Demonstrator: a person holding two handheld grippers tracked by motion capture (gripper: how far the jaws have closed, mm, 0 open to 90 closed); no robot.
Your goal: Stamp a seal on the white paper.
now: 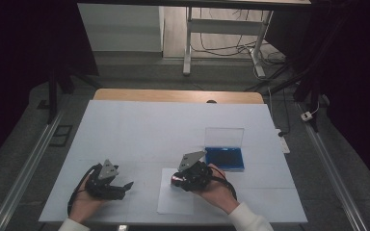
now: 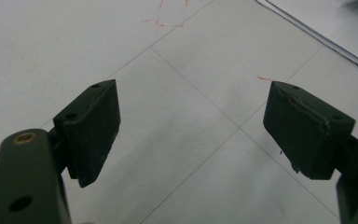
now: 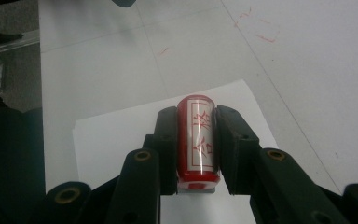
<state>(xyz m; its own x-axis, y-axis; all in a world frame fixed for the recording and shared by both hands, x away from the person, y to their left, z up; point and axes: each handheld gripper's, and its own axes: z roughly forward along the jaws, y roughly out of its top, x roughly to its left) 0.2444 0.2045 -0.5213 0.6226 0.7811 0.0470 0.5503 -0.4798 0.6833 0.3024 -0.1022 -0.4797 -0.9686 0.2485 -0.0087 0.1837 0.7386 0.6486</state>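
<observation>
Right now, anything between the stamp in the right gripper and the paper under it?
Nothing visible. The right gripper is shut on the red stamp above the white sheet, which is bare. The blue ink pad sits off to the side.

Stamp (image 3: 197, 140) between right tongs (image 1: 177, 180) over paper sheet (image 1: 176, 202); ink pad box (image 1: 224, 158) behind-right; left tongs (image 1: 125, 186) left.

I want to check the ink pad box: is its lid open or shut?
Open. The clear lid stands up behind the blue ink pad box, whose dark pad is uncovered.
</observation>
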